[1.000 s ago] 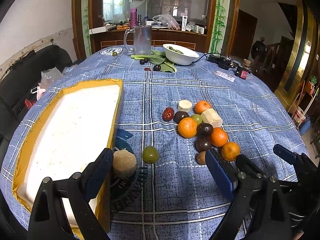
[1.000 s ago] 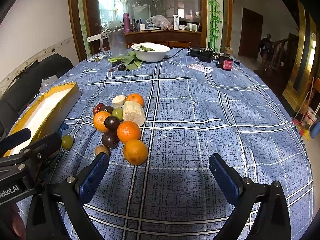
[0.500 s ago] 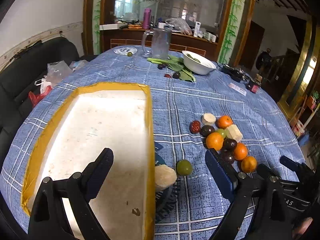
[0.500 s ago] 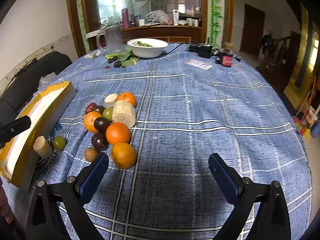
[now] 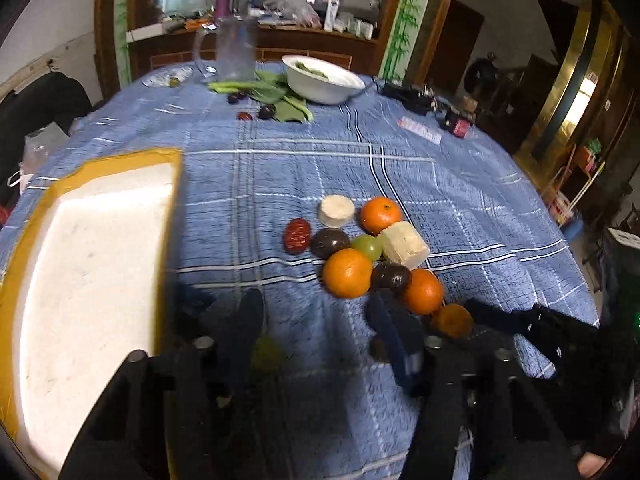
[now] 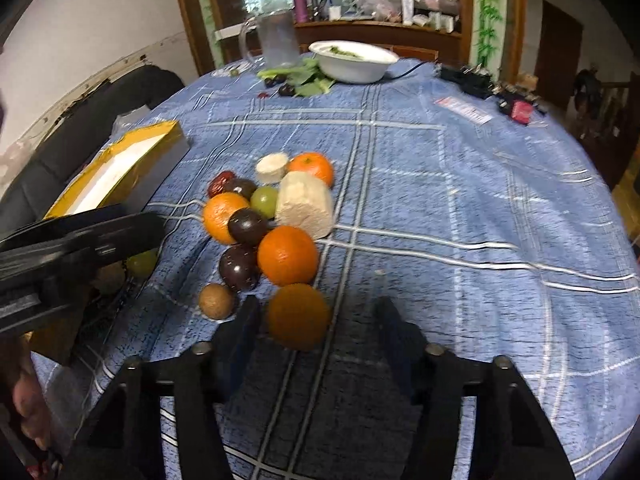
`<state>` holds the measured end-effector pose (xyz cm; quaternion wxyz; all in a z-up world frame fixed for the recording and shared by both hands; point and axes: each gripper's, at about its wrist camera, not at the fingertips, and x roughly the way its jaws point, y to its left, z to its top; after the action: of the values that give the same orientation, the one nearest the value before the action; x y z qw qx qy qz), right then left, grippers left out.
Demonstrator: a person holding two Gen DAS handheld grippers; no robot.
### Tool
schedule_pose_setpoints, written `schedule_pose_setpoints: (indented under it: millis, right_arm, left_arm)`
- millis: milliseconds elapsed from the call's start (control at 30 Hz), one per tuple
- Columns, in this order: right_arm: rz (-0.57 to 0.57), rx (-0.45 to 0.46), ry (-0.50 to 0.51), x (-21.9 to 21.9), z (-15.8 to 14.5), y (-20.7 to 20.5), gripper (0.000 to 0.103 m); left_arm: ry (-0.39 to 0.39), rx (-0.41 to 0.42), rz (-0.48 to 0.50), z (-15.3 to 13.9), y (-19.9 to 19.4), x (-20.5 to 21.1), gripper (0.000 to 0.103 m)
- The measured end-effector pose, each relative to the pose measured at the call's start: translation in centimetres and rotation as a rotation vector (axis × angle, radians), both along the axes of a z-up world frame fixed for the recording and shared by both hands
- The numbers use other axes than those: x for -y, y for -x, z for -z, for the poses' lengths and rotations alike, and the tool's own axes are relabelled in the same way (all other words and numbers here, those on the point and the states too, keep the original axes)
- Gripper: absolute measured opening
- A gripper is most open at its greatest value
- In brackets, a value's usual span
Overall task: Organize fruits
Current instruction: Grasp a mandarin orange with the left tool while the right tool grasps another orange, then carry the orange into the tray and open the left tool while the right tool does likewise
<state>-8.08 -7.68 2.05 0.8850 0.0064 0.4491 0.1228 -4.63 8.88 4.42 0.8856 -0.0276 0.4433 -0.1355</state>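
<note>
Both tongs have just been closing and have come down toward the fruit. The left tongs (image 5: 316, 336) stand part-way spread around a blurred green grape (image 5: 267, 354) that lies just beside the left finger; whether the pads touch it I cannot tell. The right tongs (image 6: 316, 332) are part-way spread too, with the nearest orange (image 6: 298, 316) between the fingers, close by the left one and clear of the right one.

A round table (image 6: 480, 208) under a blue checked cloth carries everything. The fruit pile (image 5: 360, 248) sits near its middle: oranges, dark plums, a red date, a green grape and two pale cut chunks, all touching or nearly so. The larger chunk (image 6: 306, 204) lies on its side, its long axis running toward the far edge. A small brown fruit (image 6: 216, 301) lies just left of the nearest orange.

At the left edge stands a white foam box (image 5: 92, 264) with a yellow taped rim. The cloth right of the pile is bare out to the edge. Far off stand a white bowl (image 5: 324, 80), a clear jug (image 5: 234, 50) and leafy greens (image 5: 276, 98), with a wooden sideboard behind.
</note>
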Motion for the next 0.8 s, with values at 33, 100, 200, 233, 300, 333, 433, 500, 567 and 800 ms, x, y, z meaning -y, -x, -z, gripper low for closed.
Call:
schedule_pose_setpoints:
  millis: [33, 100, 200, 233, 300, 333, 433, 500, 567, 800]
  right_arm:
    - [-0.008, -0.012, -0.015, 0.0, 0.2, -0.2, 0.052]
    - [-0.012, -0.014, -0.032, 0.2, 0.2, -0.3, 0.051]
    - [-0.017, -0.018, -0.057, 0.5, 0.3, -0.4, 0.051]
    - [-0.019, -0.019, -0.063, 0.6, 0.3, -0.4, 0.051]
    - [-0.021, -0.021, -0.074, 0.7, 0.3, -0.5, 0.051]
    - [-0.022, -0.022, -0.079, 0.7, 0.3, -0.5, 0.051]
    - [-0.023, -0.024, -0.090, 0.8, 0.3, -0.6, 0.051]
    - [-0.022, -0.026, -0.105, 1.0, 0.2, -0.5, 0.049]
    - [-0.014, -0.026, -0.108, 1.2, 0.2, -0.5, 0.037]
    - [-0.010, -0.020, -0.118, 1.5, 0.0, 0.0, 0.034]
  left_arm:
    - [0.010, -0.012, 0.003, 0.3, -0.5, 0.2, 0.054]
    - [0.025, -0.038, 0.001, 1.0, -1.6, 0.6, 0.054]
    - [0.038, -0.076, -0.003, 2.0, -2.8, 0.7, 0.054]
    - [0.057, -0.087, 0.003, 2.2, -2.9, 0.7, 0.054]
    - [0.061, -0.099, 0.013, 2.5, -3.3, 1.0, 0.054]
    - [0.053, -0.105, 0.024, 2.7, -3.4, 1.4, 0.054]
    - [-0.038, -0.064, 0.047, 3.0, -3.1, 3.1, 0.049]
    - [-0.020, -0.049, 0.074, 2.9, -2.8, 3.6, 0.028]
    - [-0.017, -0.045, 0.071, 2.8, -2.6, 3.6, 0.028]
    - [0.025, -0.031, 0.036, 1.5, -1.2, 2.2, 0.028]
